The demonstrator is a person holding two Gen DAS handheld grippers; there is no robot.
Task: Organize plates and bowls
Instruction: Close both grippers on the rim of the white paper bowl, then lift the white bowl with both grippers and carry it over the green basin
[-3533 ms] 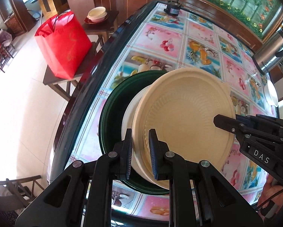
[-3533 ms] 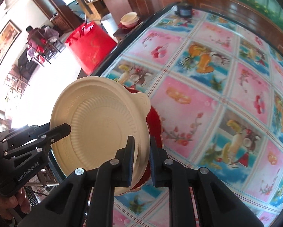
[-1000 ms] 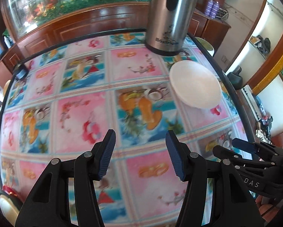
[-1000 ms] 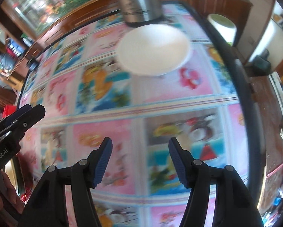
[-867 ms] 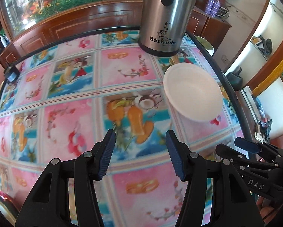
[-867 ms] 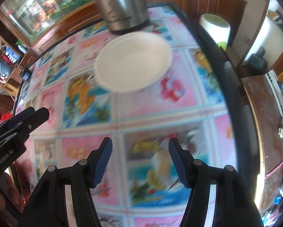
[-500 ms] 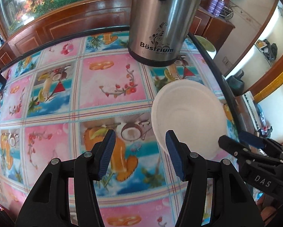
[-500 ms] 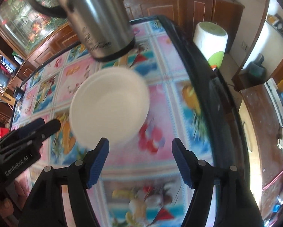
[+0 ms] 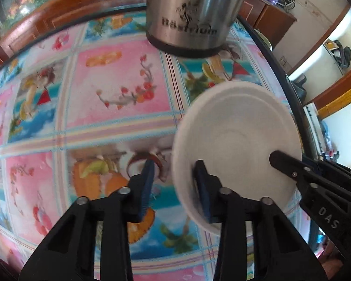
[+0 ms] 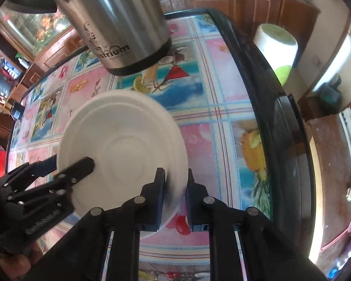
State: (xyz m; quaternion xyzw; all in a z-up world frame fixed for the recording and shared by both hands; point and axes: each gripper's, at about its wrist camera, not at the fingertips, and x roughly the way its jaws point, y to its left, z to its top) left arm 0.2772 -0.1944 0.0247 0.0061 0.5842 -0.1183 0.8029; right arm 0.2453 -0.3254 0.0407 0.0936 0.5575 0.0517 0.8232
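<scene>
Nearer now: round white bowl point(image 9: 241, 126)

L gripper point(image 9: 174, 182) closing on bowl point(image 9: 238, 135).

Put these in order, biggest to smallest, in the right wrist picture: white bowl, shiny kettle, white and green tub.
1. White bowl, though it is nearest.
2. Shiny kettle, nearly alike and partly cropped.
3. White and green tub, clearly smallest, but farther off.

Both grippers reached white bowl point(image 10: 121, 140), jaws closing
</scene>
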